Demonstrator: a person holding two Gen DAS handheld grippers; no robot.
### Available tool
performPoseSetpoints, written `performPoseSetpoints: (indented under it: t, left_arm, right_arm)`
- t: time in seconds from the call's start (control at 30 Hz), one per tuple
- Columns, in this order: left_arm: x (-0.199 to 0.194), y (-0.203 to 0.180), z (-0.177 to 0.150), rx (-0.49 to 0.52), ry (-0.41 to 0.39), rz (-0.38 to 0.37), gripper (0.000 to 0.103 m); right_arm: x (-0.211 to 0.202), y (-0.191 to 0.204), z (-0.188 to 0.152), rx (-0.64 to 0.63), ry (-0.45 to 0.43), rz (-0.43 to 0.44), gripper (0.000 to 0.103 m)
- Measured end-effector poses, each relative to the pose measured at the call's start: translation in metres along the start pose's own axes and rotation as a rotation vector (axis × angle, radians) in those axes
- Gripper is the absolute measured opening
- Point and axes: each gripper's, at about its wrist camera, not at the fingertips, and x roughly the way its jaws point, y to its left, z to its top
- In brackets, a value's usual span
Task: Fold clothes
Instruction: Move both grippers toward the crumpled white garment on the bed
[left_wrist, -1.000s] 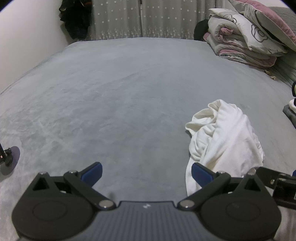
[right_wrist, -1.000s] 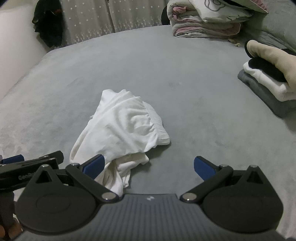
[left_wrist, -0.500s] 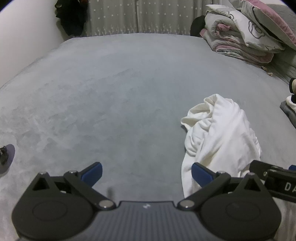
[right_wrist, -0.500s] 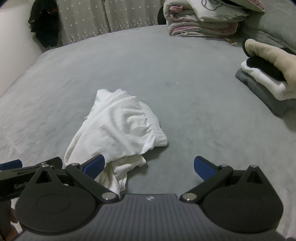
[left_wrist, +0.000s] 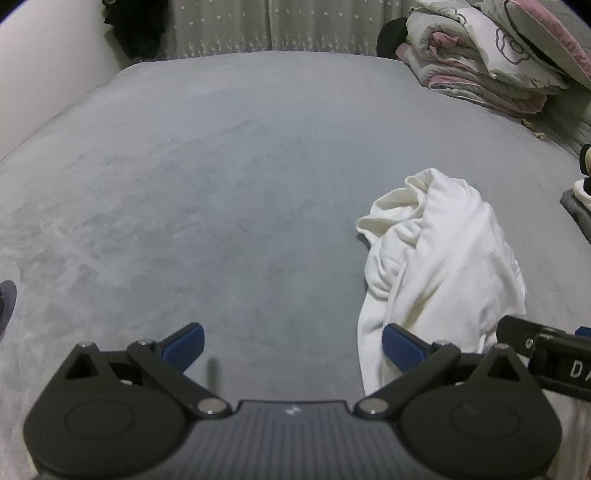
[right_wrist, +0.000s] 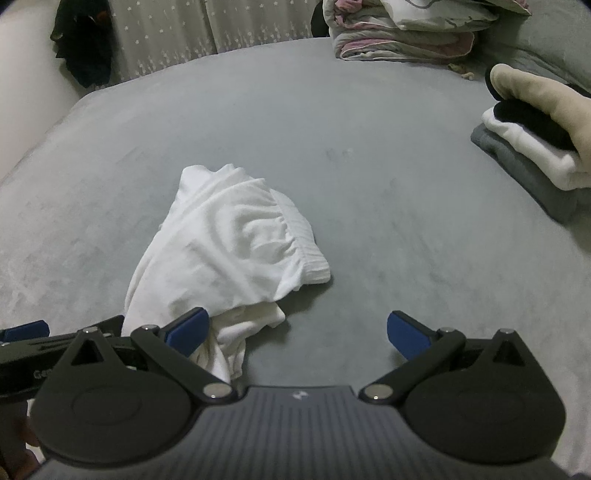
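Left wrist view: left gripper (left_wrist: 291, 341) spread wide, blue pads (left_wrist: 184, 341) well apart, nothing between them. Low over grey bed cover (left_wrist: 221, 184). White garment (left_wrist: 443, 258) crumpled in a heap on the cover, fwd and to the right; its near edge runs down just beside the right-hand pad. Other gripper's black body (left_wrist: 546, 350) pokes in at right edge. Folded quilts (left_wrist: 480, 55) stacked at far right corner, curtain (left_wrist: 258, 26) behind.

Right wrist view: right gripper (right_wrist: 297, 332) also wide open, empty. Garment (right_wrist: 229, 251) lies fwd-left, ribbed hem toward the right; a bunched bit touches or sits under the left pad (right_wrist: 188, 330), can't tell which. Stack of folded clothes (right_wrist: 528, 158) at right edge, grey at bottom, white, dark, cream on top.
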Motion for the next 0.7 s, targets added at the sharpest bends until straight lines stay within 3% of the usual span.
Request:
performPoseSetpoints:
  t: [0.4,0.7]
  left_arm:
    - [0.006,0.001,-0.001,0.015,0.018,0.01,0.103]
    - [0.026,-0.002,-0.006,0.04,0.063,0.043,0.103]
  right_arm:
    - [0.005,0.003,-0.001,-0.02,0.011,-0.016,0.103]
    - [0.032,-0.005,-0.004,-0.033,0.086,-0.071,0.103]
